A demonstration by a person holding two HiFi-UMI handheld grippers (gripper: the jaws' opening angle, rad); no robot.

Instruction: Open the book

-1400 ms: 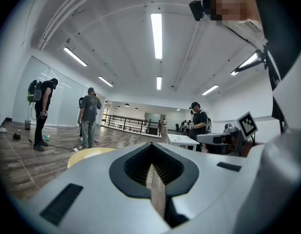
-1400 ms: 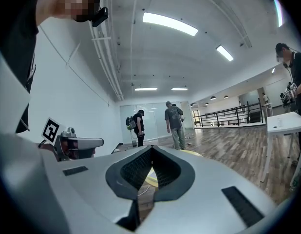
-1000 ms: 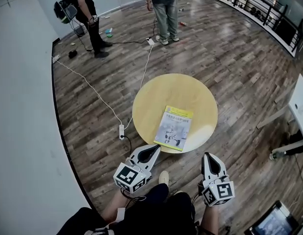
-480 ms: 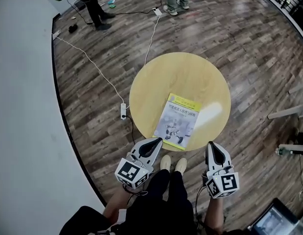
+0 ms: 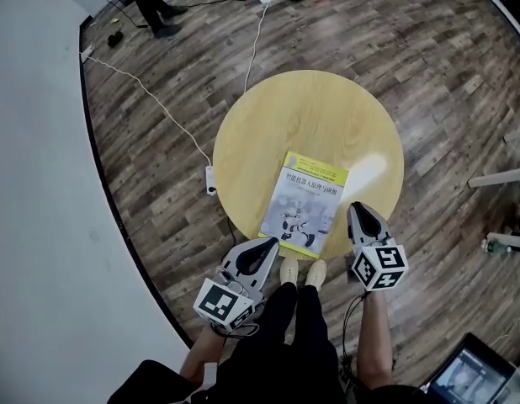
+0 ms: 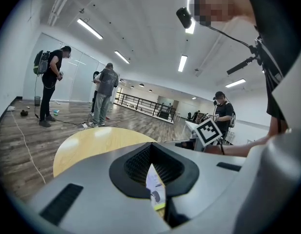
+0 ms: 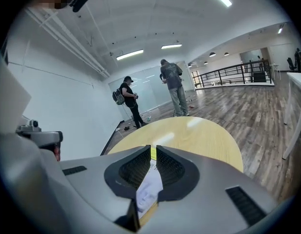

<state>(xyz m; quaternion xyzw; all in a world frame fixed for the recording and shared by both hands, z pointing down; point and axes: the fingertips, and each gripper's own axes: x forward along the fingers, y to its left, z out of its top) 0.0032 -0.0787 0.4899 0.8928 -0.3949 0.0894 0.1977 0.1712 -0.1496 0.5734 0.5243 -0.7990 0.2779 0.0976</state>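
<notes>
Head view: book closed on round table

Book (image 5: 304, 204), yellow-banded cover up, lies flat at the near edge of the table (image 5: 310, 116). Left gripper (image 5: 271, 242), near-left of the book: jaws clenched, empty. Right gripper (image 5: 354, 209), just right of the book: jaws a thin slit apart, empty.
</notes>
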